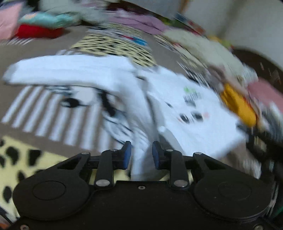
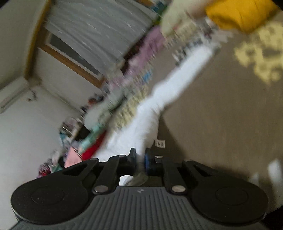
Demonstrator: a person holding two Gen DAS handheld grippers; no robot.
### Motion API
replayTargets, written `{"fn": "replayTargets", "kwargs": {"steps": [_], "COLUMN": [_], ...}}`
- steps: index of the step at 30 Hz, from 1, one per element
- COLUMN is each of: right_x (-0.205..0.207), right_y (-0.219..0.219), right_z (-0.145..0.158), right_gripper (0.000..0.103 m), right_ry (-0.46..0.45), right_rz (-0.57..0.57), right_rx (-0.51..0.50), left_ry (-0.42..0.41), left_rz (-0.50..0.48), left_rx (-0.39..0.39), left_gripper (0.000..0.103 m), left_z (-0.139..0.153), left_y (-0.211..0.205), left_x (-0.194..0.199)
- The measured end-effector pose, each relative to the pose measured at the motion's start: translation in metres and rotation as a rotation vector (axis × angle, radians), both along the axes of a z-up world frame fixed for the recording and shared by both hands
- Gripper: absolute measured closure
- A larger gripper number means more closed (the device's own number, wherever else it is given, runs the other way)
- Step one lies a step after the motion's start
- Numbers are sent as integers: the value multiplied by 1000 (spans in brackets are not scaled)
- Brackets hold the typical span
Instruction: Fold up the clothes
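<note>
A white long-sleeved top (image 1: 194,109) with a small printed picture lies partly lifted over a patterned brown blanket (image 1: 44,53). One sleeve stretches out to the left. My left gripper (image 1: 141,155) has a fold of the white cloth between its blue pads; the jaws stand a little apart around it. In the right wrist view the same white top (image 2: 155,109) runs away from my right gripper (image 2: 140,160), which is shut on its edge near a small care label (image 2: 160,143). Both views are blurred by motion.
A yellow garment (image 1: 237,106) lies right of the top; it also shows in the right wrist view (image 2: 238,14). Piles of clothes, red (image 1: 39,31), teal and lilac (image 1: 138,23), line the far side. A wall and a curtained window (image 2: 99,30) stand beyond.
</note>
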State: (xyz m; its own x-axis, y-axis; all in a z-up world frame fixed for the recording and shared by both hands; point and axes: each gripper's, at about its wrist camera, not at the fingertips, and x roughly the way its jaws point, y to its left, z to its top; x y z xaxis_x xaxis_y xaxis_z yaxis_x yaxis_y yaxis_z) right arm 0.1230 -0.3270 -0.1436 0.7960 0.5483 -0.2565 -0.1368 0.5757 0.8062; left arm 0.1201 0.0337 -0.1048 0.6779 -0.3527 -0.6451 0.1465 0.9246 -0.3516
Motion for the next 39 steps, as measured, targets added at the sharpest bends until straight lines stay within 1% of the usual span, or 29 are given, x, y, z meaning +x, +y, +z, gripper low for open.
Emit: {"fn": "replayTargets", "kwargs": {"steps": [1,2,5,7,8,9,10,12,15,18,22,24,25,26,27,28,31,34,35,37,38,39], "right_x": [-2,-3,-1,1,2,3,4,6,7,7,8,9,8,8,8,8,7,6,5,4,3,1], "right_y": [-3,-7,-12,-13,-13,-13,-14,-14,-13,-11,-6,-5,-5,-4,-4,-4,-3,-3,-4,-5,-6,-8], "right_z": [3,2,-8,-14,-16,-17,-19,-24,-32,-39,-43,-45,-45,-46,-46,-46,-46,-44,-44,-41,-38,-34], "right_gripper": [92,92,91,89,85,84,84,76,74,73,73,74,74,75,75,75,75,74,74,81,84,85], "right_ry": [-20,-20,20,50,62,69,73,87,108,118,123,125,126,126,125,124,121,114,110,94,76,50], "right_rz": [-10,-21,-46,-40,-41,-46,-48,-53,-57,-40,-27,-29,-31,-32,-31,-31,-27,-19,-15,-10,-10,-11], "right_rx": [6,8,-7,-3,-11,-26,-30,-14,20,39,40,43,43,41,37,34,31,28,29,37,41,43], "left_ry": [1,3,20,60,93,127,147,185,215,210,212,219,221,217,213,210,183,107,73,-5,-48,-99], "left_rz": [-25,-38,49,130,162,182,190,205,224,233,274,271,271,274,265,257,251,239,237,237,240,240], "left_rx": [15,18,-85,-156,-203,-262,-329,-459,-583,-629,-825,-905,-919,-896,-858,-823,-768,-723,-719,-695,-650,-569], "left_gripper": [79,79,79,79,79,79,79,77,77,77,77,77,77,79,87,98,102,103,103,103,103,103], "left_z": [-1,-3,-3,-12,-19,-27,-34,-48,-60,-66,-82,-88,-89,-88,-85,-83,-75,-53,-44,-24,-14,0], "left_y": [-6,-7,22,43,51,56,59,63,63,57,61,61,60,57,54,50,44,46,49,56,59,61], "left_x": [-1,-2,1,4,6,7,7,6,6,5,4,5,5,6,6,7,8,7,5,-1,-5,-8]}}
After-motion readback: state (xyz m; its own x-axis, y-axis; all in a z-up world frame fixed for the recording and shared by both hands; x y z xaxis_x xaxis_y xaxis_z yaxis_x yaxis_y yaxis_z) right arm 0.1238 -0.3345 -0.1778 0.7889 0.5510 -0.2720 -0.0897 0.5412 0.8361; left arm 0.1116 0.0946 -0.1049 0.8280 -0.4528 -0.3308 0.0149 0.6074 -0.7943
